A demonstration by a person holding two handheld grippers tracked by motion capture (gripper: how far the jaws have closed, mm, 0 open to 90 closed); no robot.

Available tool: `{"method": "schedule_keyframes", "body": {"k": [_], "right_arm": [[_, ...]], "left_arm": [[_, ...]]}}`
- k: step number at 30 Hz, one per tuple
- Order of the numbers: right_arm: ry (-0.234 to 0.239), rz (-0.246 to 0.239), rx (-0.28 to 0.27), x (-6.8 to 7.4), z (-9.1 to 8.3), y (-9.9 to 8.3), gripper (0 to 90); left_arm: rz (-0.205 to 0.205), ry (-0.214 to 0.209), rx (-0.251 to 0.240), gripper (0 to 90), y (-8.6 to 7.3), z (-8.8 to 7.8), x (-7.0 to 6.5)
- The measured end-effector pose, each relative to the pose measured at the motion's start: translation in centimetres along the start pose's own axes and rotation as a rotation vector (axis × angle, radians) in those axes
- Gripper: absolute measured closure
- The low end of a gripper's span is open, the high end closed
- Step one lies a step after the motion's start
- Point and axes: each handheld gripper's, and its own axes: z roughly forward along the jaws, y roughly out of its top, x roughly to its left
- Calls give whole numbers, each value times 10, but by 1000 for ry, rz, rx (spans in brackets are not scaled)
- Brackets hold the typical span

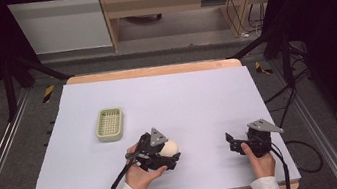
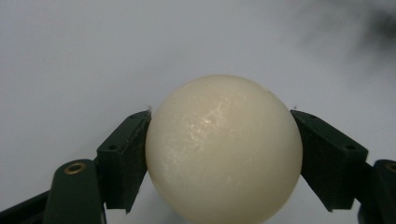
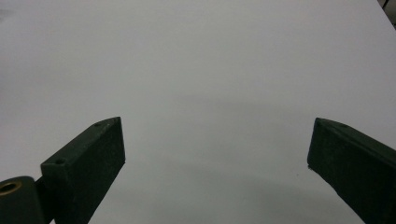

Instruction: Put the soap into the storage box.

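Observation:
A cream-coloured ball [image 1: 168, 148] is clamped between the black jaws of my left gripper [image 1: 167, 151], near the front middle of the table. In the left gripper view the ball [image 2: 223, 149] bulges between the two pads, and my left gripper [image 2: 222, 140] presses on both its sides. My right gripper [image 1: 234, 143] rests at the front right with its jaws spread wide. Seen in the right gripper view, my right gripper [image 3: 217, 149] has nothing but the pale table surface between its fingers.
A small pale green basket [image 1: 110, 124] with a ribbed bottom lies to the left of centre on the white tabletop [image 1: 182, 97]. Wooden table edges [image 1: 153, 70] frame the top. Black frame legs and cables stand on the floor around it.

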Motion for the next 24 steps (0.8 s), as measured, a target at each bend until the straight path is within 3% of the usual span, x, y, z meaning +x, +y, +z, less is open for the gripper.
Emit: {"method": "schedule_keyframes", "body": {"k": [9,24], "right_arm": [[-1,-8,3,2,1,0,45],[8,-10,12,4,0,-1,46]], "left_arm": [[-37,31,-19,237,-5,-23,26],[-107,93,-34,237,-21,-46,68]]}}
